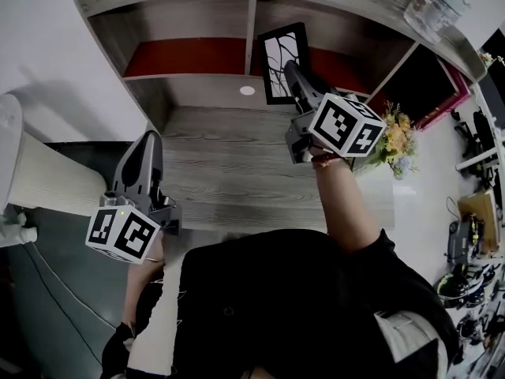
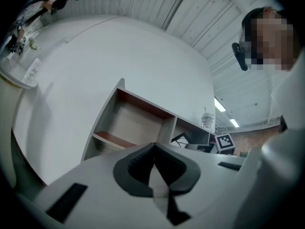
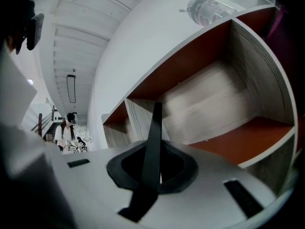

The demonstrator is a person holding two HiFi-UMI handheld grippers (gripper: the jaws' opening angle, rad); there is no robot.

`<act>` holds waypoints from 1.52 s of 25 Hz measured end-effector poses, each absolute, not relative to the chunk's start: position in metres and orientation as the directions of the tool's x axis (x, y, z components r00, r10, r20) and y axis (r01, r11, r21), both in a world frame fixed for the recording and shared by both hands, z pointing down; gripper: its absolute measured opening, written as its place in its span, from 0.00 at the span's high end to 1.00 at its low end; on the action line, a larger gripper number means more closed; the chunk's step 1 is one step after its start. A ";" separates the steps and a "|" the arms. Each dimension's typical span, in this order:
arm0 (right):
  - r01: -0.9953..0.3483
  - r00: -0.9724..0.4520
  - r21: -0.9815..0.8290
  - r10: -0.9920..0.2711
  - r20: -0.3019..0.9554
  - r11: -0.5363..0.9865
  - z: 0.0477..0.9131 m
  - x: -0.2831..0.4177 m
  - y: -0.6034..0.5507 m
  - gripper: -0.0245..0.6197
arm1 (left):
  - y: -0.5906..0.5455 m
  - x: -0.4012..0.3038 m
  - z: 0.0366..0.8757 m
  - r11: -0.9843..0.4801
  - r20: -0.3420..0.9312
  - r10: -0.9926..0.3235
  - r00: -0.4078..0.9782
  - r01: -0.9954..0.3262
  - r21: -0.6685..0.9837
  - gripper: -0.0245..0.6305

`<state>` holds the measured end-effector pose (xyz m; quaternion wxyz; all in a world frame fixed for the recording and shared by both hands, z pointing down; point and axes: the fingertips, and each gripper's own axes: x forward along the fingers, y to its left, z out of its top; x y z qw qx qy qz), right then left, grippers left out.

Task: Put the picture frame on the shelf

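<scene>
A black picture frame (image 1: pixel 278 54) with a white branch print stands upright just right of the shelf's divider (image 1: pixel 251 30). My right gripper (image 1: pixel 293 75) is shut on its right side. In the right gripper view the frame (image 3: pixel 154 142) shows edge-on as a thin black bar between the jaws, in front of a grey-and-red shelf compartment (image 3: pixel 214 99). My left gripper (image 1: pixel 147 142) hangs low at the left, off the shelf's front edge, shut with nothing in it (image 2: pixel 153 165). From that side the frame (image 2: pixel 180 139) is a small shape inside the shelf (image 2: pixel 136 123).
A glass jar (image 1: pixel 432 5) stands on the shelf's top at the right. Yellow flowers (image 1: pixel 397 140) sit beside the right gripper's marker cube. A cream cylinder (image 1: pixel 35 176) stands at the left. The wide lower board (image 1: pixel 213 172) lies below the frame. A person (image 3: pixel 71 128) stands far off.
</scene>
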<state>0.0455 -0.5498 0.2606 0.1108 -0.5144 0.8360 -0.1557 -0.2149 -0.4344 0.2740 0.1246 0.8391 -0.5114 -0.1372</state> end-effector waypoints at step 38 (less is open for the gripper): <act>-0.896 -0.412 -0.304 -0.861 0.299 0.323 0.287 0.056 -0.604 0.76 | -0.447 -0.236 0.272 -0.487 -0.150 -0.871 0.467 -0.786 0.381 0.95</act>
